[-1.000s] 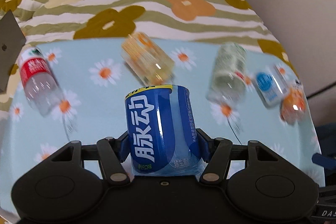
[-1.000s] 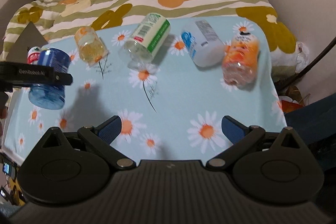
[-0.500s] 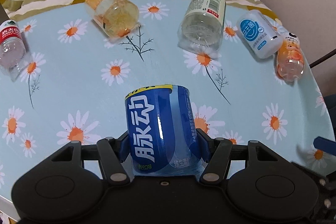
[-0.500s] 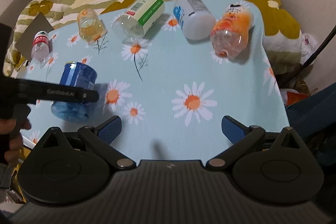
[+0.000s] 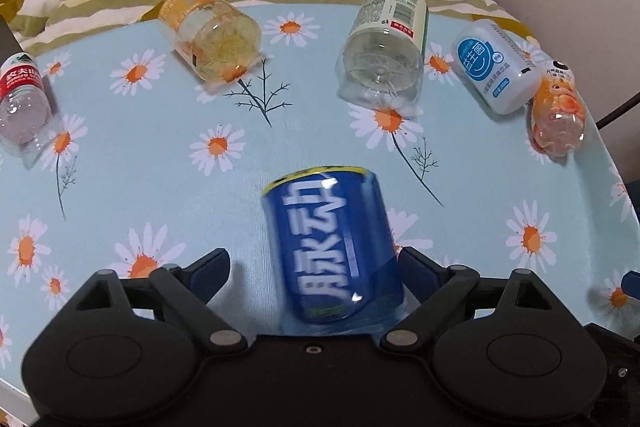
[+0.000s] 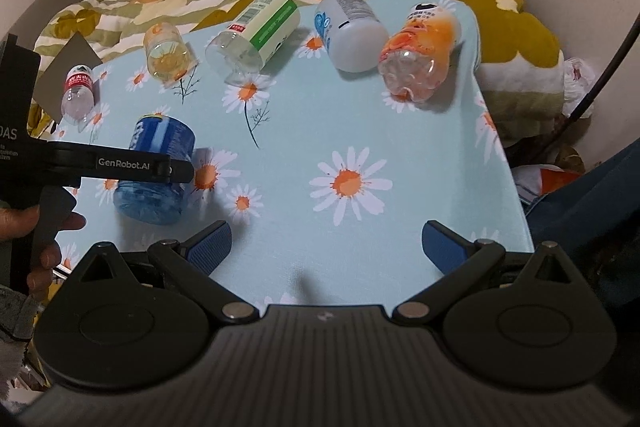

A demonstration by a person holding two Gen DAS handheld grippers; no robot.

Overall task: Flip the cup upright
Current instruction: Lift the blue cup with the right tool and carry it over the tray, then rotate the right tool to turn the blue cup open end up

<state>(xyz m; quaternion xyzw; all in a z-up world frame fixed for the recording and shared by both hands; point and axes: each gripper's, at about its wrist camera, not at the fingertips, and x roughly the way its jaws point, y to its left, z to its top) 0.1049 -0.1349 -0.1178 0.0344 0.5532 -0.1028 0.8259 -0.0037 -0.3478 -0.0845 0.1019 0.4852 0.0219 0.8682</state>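
My left gripper has its two blue fingers spread wide, and the blue plastic cup with white letters sits between them with nothing squeezing it. The cup leans close to the right finger, with a clear gap on the left side. From the right camera the blue cup looks like it stands on the daisy-print tablecloth, wide see-through end down and yellow-edged end up, but I cannot tell for sure if it sits flat. It looks blurry in the left view, so I think it may be wobbling.

My right gripper is open too, holds nothing, and hangs well to the right of the blue cup.

Here is what could go wrong. If I pull my left gripper back crooked, the right finger could catch the cup and knock it over. The cup looks light and thin, so a small bump may tip it.

Past the blue cup lie a yellow clear cup, a green-label clear cup, a white cup with a blue circle and an orange clear cup. A small red-label bottle lies far left of it.
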